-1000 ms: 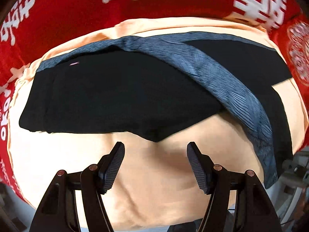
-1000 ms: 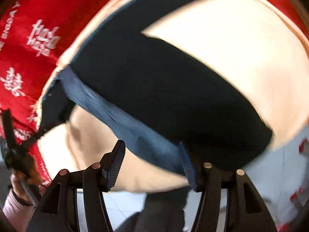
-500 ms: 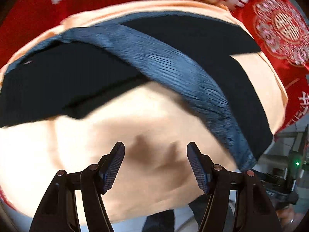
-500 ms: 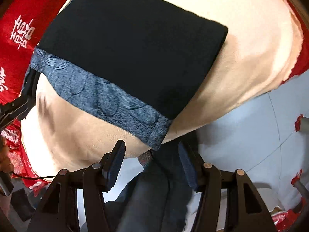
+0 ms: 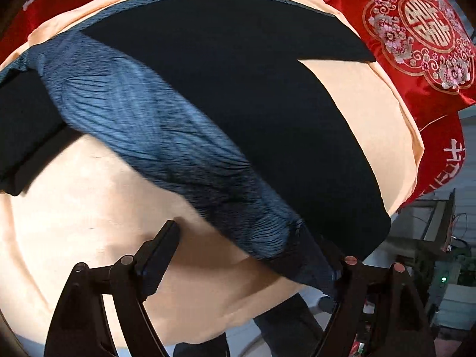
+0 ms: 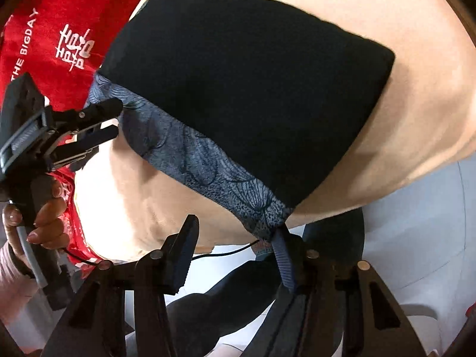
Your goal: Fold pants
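The pants [image 5: 238,98], black with a blue-grey patterned band [image 5: 166,136], lie spread on a peach-coloured sheet [image 5: 89,214], running from the upper left of the left wrist view down to its lower right, where the band's end reaches the sheet's edge. The left gripper [image 5: 255,255] stands over that lower end with its jaws apart and just widened further; the left finger rests clear above bare sheet, while the band's end covers the right finger, so contact there cannot be told and no grasp is evident. In the right wrist view the pants [image 6: 244,89] fill the centre, and the band's corner [image 6: 267,217] comes down at lower centre. The right gripper [image 6: 238,250] has been narrowing its jaws; the corner lies against the inner face of the right finger, the left finger stands well apart, nothing is pinched. A hand [image 6: 44,217] at the left edge holds the left gripper [image 6: 110,122]. Red bedding [image 5: 416,29] surrounds the sheet.
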